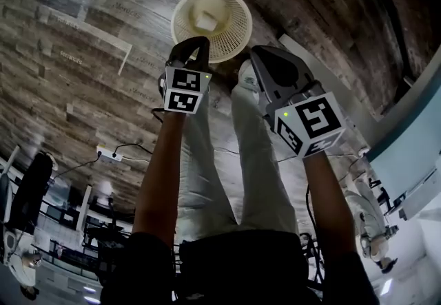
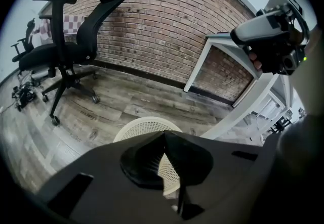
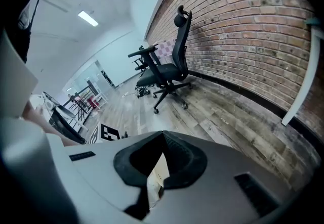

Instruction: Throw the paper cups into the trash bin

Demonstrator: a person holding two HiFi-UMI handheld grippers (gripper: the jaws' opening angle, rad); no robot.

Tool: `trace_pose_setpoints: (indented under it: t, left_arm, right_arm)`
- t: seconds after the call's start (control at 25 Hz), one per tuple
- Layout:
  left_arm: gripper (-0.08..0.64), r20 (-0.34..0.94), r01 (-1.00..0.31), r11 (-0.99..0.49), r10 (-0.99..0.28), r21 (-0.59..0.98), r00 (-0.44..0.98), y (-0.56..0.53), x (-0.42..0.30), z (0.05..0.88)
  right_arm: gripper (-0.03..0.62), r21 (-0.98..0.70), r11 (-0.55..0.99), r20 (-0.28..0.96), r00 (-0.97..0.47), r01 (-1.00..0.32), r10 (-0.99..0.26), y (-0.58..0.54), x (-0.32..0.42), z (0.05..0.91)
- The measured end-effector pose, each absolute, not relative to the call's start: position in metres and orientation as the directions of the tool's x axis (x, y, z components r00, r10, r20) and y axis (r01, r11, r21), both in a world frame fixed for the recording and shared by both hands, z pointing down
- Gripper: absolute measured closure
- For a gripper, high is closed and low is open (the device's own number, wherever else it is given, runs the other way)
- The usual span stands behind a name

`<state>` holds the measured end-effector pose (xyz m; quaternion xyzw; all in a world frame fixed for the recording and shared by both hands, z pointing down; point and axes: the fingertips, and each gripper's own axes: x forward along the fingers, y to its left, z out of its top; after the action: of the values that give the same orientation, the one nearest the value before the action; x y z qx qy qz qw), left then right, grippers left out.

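1. Wood-plank floor (image 1: 83, 56) underfoot, with a cream mesh trash bin (image 1: 227, 38) set on it.
2. Spotted what looked like a white paper cup (image 1: 205, 20) lying inside the trash bin.
3. Held the left gripper (image 1: 200, 42) over the trash bin's near rim, clenched tight on nothing.
4. Held the right gripper (image 1: 256, 52) just beside the trash bin, likewise clenched, gripping nothing visible.
5. Noted an office chair (image 2: 71, 41) well beyond the trash bin.

A red brick wall (image 2: 167, 31) runs along the far side and meets a grey-brown wood plank floor (image 2: 126, 101). A black office chair (image 2: 71, 46) stands at the left, near the wall. A white table (image 2: 197, 66) stands at the right. A ceiling strip light (image 3: 87, 17) glows over the open area beyond.
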<state>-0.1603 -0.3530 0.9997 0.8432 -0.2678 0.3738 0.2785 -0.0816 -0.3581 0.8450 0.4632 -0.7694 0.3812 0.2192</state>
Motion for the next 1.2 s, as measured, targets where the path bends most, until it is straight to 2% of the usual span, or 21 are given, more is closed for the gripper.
trace_pose_setpoints:
  t: [0.4,0.64,0.96,1.2]
  left_arm:
    - [0.552,0.723,-0.658,-0.7,-0.299,0.277,0.622,-0.343,-0.149,0.921]
    - [0.552,0.677,-0.695,-0.683,-0.406,0.222,0.615,-0.346,-0.151,0.851]
    - [0.552,0.563,-0.7,-0.686,-0.506,0.197,0.654,-0.361,-0.146,0.733]
    - [0.552,0.446,-0.696,-0.682,-0.563,0.226,0.696,-0.353,-0.135,0.646]
  right_arm:
    - [0.589,-0.348,0.351,0.648,-0.493,-0.869,-0.58,-0.344,-0.072,0.775]
    - [0.589,-0.328,0.364,0.621,-0.49,-0.872,-0.613,-0.339,-0.062,0.725]
    - [0.589,-0.31,0.416,0.573,-0.517,-0.855,-0.636,-0.331,-0.063,0.648]
    - [0.589,-0.262,0.422,0.508,-0.496,-0.868,-0.704,-0.339,-0.051,0.585]
